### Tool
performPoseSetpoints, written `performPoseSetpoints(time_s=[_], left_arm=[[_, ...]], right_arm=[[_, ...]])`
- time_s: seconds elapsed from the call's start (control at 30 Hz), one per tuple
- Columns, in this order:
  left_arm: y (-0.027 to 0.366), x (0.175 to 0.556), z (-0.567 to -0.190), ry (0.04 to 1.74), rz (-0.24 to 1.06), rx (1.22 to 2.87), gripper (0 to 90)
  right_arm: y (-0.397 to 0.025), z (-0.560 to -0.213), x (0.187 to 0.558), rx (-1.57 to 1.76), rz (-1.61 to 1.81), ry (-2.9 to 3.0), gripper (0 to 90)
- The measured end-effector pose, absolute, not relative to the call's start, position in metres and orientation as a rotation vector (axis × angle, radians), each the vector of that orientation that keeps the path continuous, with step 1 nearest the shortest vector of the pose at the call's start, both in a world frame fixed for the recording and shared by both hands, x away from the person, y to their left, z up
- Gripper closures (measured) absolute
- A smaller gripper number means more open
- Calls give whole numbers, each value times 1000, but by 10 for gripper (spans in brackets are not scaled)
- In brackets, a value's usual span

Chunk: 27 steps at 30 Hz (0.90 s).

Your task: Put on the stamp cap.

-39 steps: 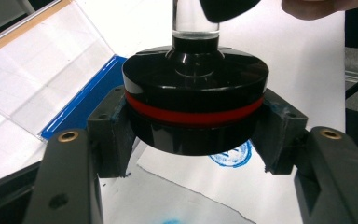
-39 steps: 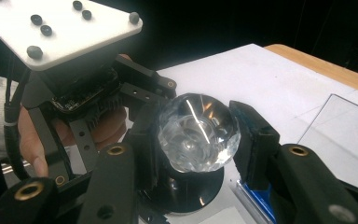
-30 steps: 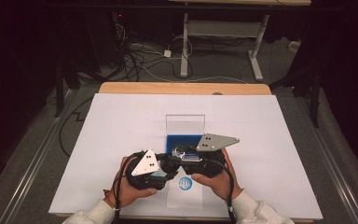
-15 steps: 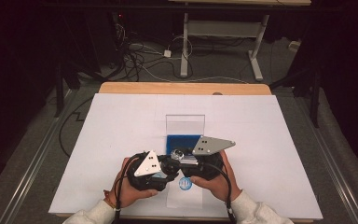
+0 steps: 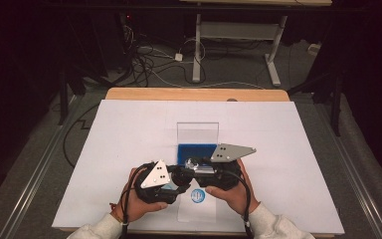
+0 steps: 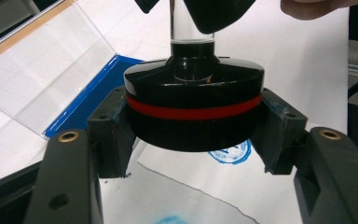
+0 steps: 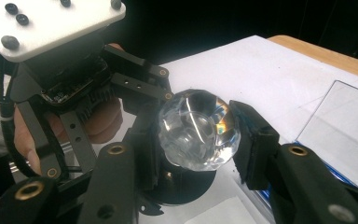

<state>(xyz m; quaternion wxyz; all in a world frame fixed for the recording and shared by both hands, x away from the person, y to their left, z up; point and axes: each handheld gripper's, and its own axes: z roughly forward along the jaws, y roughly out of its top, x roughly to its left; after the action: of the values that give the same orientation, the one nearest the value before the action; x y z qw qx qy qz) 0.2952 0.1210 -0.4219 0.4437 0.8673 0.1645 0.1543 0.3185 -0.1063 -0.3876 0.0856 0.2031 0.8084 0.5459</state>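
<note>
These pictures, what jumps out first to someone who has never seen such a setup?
A stamp with a black, red-ringed base and a faceted clear knob, held between both grippers at the near middle of the white table. The left gripper clamps the base, the right gripper the knob. Beneath it a blue round print marks a paper sheet, and a blue ink pad lies open just beyond.

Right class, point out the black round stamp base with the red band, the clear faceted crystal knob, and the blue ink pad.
black round stamp base (image 6: 193,109), left gripper view, red band
clear faceted crystal knob (image 7: 198,128), right gripper view, facets
blue ink pad (image 5: 195,152), high view, blue surface
</note>
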Motion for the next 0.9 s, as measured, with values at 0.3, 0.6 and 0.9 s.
performPoseSetpoints(time_s=[0.3,0.6,0.9], left_arm=[[123,296,-422,408,378,2155,367],[122,298,-430,413,370,2170,366],[122,298,-432,404,366,2159,364]], right_arm=[[-105,-389,318,592,1590,2416,573],[-103,-395,319,597,1547,2442,573],[-102,-394,317,586,1539,2443,573]])
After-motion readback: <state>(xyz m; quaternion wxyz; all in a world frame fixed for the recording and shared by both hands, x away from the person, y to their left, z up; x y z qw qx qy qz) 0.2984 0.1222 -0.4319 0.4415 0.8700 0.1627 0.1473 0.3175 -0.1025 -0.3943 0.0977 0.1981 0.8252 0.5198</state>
